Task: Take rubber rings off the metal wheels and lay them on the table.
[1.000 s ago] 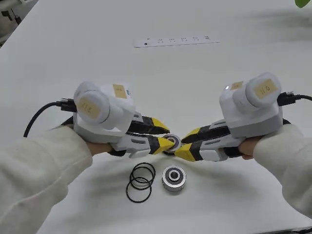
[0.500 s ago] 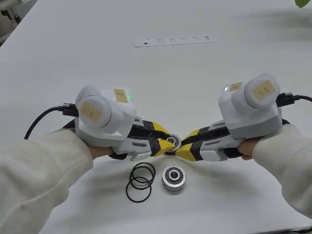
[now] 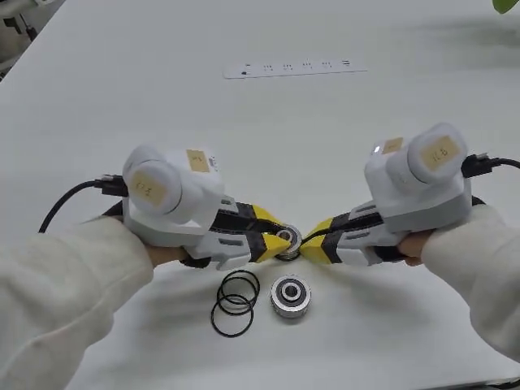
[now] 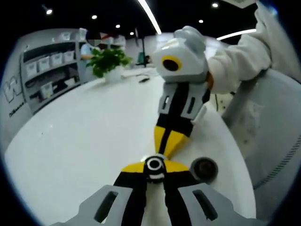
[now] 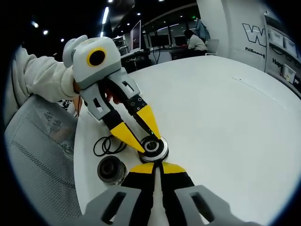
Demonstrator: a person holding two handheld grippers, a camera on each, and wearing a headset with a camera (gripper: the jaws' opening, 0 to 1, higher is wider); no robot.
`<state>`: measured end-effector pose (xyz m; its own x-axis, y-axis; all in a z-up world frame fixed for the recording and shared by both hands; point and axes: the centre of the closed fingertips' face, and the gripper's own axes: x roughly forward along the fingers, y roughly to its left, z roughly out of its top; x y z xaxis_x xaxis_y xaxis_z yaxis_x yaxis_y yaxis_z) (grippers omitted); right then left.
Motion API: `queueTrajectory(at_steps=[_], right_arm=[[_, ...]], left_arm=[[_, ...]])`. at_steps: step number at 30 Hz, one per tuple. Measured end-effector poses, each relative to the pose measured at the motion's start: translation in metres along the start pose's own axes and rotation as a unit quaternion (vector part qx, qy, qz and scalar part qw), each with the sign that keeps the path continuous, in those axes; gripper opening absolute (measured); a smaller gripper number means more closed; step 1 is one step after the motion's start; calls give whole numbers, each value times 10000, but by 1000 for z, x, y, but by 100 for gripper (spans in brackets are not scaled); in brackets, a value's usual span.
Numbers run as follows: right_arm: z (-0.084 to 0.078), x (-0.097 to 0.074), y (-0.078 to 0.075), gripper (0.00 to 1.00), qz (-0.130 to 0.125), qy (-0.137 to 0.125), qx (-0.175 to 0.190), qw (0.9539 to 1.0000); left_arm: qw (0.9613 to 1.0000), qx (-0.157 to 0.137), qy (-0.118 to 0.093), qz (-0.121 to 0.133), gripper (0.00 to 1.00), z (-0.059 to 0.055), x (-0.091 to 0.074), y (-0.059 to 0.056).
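Closest to me on the table (image 3: 390,325) there's a little pile of rubber rings (image 3: 234,302) with a loose wheel (image 3: 290,296) just beside it. Both sit near the spot where the work is going on, so if the held wheel (image 3: 286,238) slips out, I reckon it bounces into them and scatters the rings, or rolls toward the near edge. The left tool (image 3: 275,242) is clamped on that wheel and seems to hold it just off the table. It only grips by its yellow tips on smooth round metal though, so imo a sideways tug could twist it free. The right tool (image 3: 312,245) has its jaws together with the tips against the wheel's rim. I can't tell if it has actually caught a ring or is just pressing on metal. If it's only pinching a sliver of rubber, the ring could snap back or ping off somewhere instead of getting laid down. Count, near to far: three loose rings, overlapping; two wheels, one on the table and one in the left tool; two tools; and way out at the far side one power strip (image 3: 296,68). Whether either wheel has a ring on it is too small to tell.
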<state>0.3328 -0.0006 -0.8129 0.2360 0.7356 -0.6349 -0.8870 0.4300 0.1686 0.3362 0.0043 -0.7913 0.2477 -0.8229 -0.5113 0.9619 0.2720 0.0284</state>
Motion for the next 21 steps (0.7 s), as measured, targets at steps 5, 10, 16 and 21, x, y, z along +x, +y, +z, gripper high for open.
queueTrajectory(at_steps=[5, 10, 16, 21], right_arm=[[0, 0, -4, 0, -75, 44, 93, 9999], [2, -3, -11, 0, -128, -18, 406, 9991], [10, -10, -14, 0, -151, -297, 881, 9956], [14, -11, -10, 0, -119, -388, 1066, 9935]], left_arm=[[10000, 0, -7, 23, 14, -1, 0, 0], [10000, 20, -21, 58, 13, -1, 0, 1], [10000, -12, -26, 85, 13, -1, 1, 1], [9999, 14, -17, 102, 13, -1, 1, 1]])
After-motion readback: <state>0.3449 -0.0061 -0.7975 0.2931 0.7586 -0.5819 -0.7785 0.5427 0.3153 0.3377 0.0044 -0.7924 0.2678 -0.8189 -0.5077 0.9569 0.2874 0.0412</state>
